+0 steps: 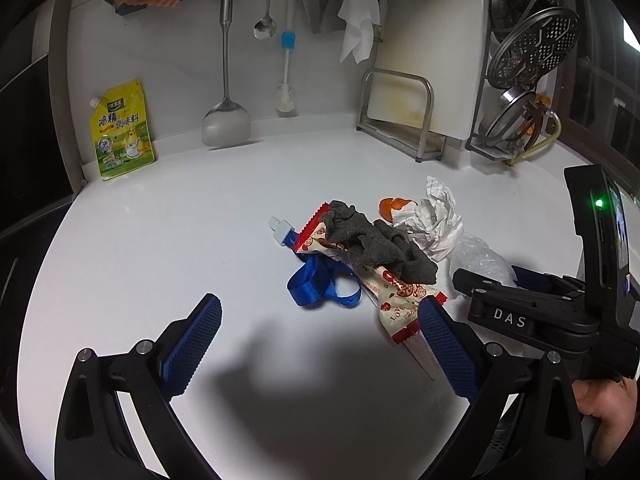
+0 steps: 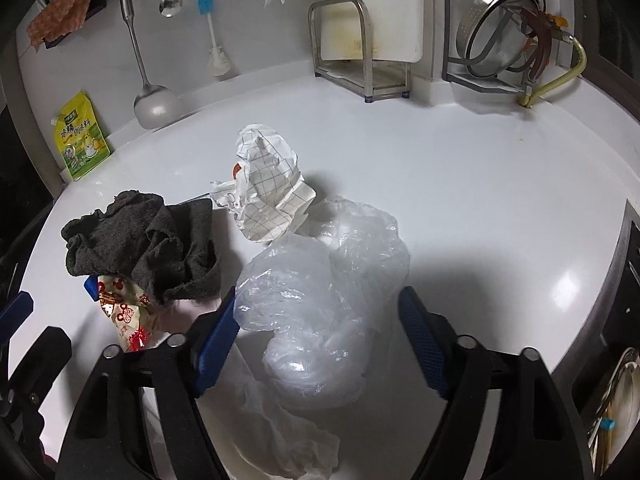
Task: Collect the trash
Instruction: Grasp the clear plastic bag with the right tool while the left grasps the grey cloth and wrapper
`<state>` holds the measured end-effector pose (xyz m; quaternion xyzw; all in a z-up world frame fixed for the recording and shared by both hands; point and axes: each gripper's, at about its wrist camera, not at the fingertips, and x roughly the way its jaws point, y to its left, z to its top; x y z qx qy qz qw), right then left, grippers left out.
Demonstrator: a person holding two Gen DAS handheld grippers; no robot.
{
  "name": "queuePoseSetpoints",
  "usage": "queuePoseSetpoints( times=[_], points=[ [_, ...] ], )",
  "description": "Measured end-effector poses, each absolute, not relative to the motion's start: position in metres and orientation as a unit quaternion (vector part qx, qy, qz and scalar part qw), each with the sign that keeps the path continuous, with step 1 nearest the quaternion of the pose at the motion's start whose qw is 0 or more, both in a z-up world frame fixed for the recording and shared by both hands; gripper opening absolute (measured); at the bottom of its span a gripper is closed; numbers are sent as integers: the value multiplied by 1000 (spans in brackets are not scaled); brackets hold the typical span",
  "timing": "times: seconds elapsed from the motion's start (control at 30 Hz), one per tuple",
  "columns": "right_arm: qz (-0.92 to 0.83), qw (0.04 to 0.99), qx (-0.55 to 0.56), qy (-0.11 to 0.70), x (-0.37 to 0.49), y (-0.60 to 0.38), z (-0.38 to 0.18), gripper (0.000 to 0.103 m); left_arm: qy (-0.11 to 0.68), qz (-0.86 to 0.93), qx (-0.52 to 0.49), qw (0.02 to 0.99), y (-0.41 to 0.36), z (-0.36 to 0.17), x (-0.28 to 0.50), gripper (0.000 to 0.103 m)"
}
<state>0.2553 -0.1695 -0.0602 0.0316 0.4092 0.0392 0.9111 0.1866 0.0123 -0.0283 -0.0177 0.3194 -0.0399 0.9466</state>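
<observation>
White counter [image 2: 460,200] holds trash. Between the right claw's [image 2: 318,320] half-open jaws sits a light, slippery plastic bag [image 2: 320,280]; pinch its crumpled middle. Left claw [image 1: 320,328] gapes wide, empty.

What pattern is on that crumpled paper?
A thin dark grid on white crumpled paper, clearest in the right wrist view.

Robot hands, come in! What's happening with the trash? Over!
Left gripper open, nothing between jaws. Right gripper open around clear plastic bag, not pinching. Grey rag lies on snack wrapper.
</observation>
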Motion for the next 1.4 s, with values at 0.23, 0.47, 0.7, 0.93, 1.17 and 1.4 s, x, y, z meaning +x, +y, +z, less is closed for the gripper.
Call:
queuePoseSetpoints(
  times=[0.23, 0.47, 0.7, 0.93, 1.17, 1.4],
  points=[
    [46, 916, 60, 394, 247, -190, -56, 43, 319, -38, -22, 947, 8, -27, 193, 97],
    [48, 925, 104, 363, 223, -228, -45, 42, 317, -27, -21, 948, -1, -23, 203, 97],
    [64, 927, 127, 348, 204, -249, -46, 42, 317, -6, -18, 948, -16, -20, 226, 97],
    [66, 925, 145, 346, 199, -261, -51, 42, 327, 3, 5, 945, -36, -26, 240, 71],
    [71, 923, 152, 345, 199, -261, -52, 42, 335, -6, 24, 942, -45, -33, 239, 31],
    [72, 923, 155, 345, 199, -262, -52, 42, 319, -21, 2, 947, -35, -14, 240, 14]
  ],
)
